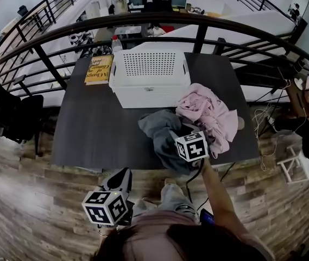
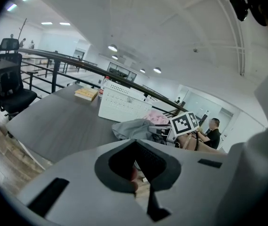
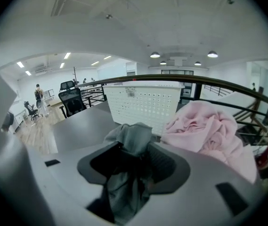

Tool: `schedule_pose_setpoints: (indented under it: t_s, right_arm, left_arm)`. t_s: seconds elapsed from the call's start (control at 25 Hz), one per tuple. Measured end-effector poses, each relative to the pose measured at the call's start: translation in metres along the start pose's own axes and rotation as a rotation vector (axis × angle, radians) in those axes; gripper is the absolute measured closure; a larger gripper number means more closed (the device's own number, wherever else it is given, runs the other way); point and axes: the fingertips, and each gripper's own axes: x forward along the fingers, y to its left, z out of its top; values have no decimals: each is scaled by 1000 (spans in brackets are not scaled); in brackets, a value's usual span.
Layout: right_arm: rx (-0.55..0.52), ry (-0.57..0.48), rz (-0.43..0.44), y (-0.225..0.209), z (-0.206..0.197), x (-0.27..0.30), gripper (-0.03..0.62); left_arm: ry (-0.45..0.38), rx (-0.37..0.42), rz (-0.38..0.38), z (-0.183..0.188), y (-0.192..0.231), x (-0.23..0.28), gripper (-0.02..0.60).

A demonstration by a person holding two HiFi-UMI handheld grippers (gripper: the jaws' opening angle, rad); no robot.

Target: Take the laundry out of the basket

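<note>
While your right gripper point(image 3: 134, 166) sits at the near edge of the table point(image 1: 89, 124), its jaws stand apart with the grey garment point(image 1: 158, 128) bunched loosely between them. It and the pink garment point(image 1: 206, 112) lie just in front of the white basket point(image 1: 149, 95), outside it. Your left gripper point(image 2: 136, 167) hangs off the table, jaws spread, empty.

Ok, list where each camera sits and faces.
Head view: on the person's head, steeply down onto table, white basket, grey garment, pink garment; left gripper, right gripper and a forearm show.
Left gripper view: on the left gripper, across the table towards the basket; its jaws show.
Right gripper view: on the right gripper, close on the basket; its jaws show, grey garment between.
Shared: all three show basket and both garments.
</note>
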Motion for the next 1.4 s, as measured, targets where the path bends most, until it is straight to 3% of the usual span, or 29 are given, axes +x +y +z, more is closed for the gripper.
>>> schedule_pose_setpoints:
  t_s: [0.68,0.92,1.12,1.4]
  right_arm:
    - [95,-118,-171,38,-6,-79,390]
    - [142,-152,-180,56,-12,-109,448]
    - [178,-171,-162,58,-28,-130,473]
    - [199,-207,-142,51,-46,-183,539]
  left_arm:
    - [33,62,-84,-36,36,-76,584]
    - [25,38,-76,-42,43,-85,584]
    - [22,48,-88,-47,25,-77,584]
    - [31,56,-122,-65,-31,-69,584]
